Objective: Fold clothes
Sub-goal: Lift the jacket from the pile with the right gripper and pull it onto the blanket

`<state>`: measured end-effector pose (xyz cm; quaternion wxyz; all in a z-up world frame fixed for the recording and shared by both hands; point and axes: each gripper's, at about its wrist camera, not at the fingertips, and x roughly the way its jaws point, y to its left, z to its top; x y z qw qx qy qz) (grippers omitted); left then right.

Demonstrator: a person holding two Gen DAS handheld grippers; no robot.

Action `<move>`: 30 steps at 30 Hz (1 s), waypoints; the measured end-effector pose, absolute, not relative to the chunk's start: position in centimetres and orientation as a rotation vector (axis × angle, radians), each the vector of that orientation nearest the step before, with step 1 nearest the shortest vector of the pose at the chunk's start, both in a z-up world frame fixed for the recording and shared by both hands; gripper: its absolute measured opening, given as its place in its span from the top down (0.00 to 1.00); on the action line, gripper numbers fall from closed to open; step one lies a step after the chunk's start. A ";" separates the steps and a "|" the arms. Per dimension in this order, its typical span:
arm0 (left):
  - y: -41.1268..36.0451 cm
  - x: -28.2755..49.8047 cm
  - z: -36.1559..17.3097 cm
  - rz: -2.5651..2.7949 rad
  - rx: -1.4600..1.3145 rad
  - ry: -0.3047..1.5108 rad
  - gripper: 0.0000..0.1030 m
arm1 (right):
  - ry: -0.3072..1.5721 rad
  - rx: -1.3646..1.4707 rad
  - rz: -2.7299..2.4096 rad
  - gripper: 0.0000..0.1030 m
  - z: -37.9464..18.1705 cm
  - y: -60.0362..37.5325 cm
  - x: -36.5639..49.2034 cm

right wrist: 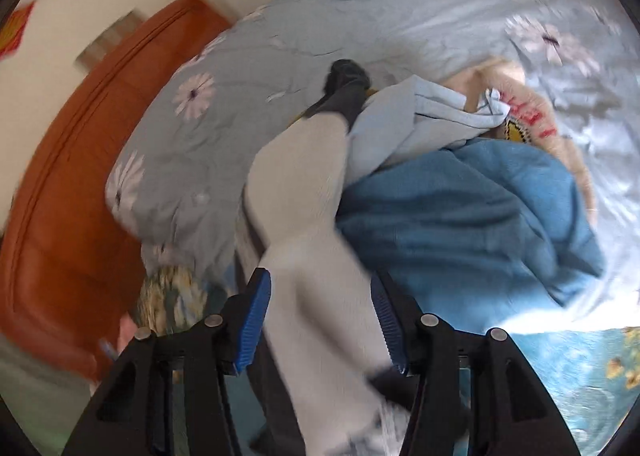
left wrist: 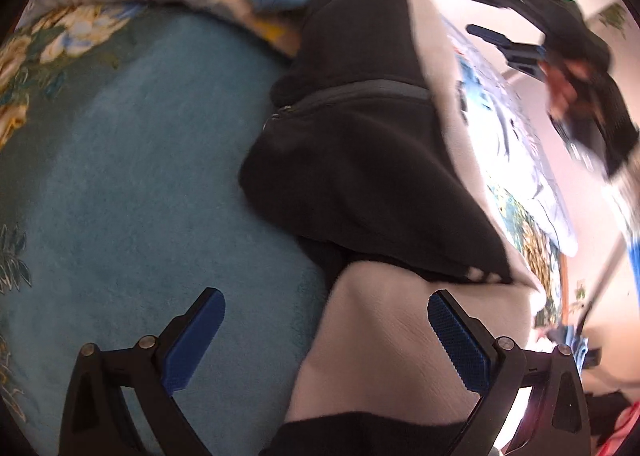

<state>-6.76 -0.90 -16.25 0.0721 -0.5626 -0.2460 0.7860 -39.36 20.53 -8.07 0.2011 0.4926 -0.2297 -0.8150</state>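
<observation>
While the black-and-white jacket (left wrist: 360, 160) lies half folded on the blue bedspread (left wrist: 140, 176), both the left gripper (left wrist: 326, 344) and right gripper (right wrist: 320, 320) stand apart around white cloth, so the next fold likely needs a fresh grasp.

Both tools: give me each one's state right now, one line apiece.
Left tool: open, the black-and-white garment lying between its fingers, not pinched.
Right tool: open, the garment's white sleeve between its fingers, not clamped.
</observation>
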 end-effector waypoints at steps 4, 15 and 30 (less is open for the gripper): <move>-1.5 -6.5 -16.5 2.359 -1.704 -0.749 0.00 | -0.930 1.435 -2.153 0.48 -11.5 20.3 -42.7; -1.2 -4.9 -14.4 2.343 -1.707 -0.728 0.00 | -0.926 1.335 -2.089 0.88 -6.7 19.7 -39.3; 2.5 -1.2 -7.8 2.400 -1.600 -0.615 0.00 | -1.169 0.882 -2.234 0.88 6.8 38.0 -16.3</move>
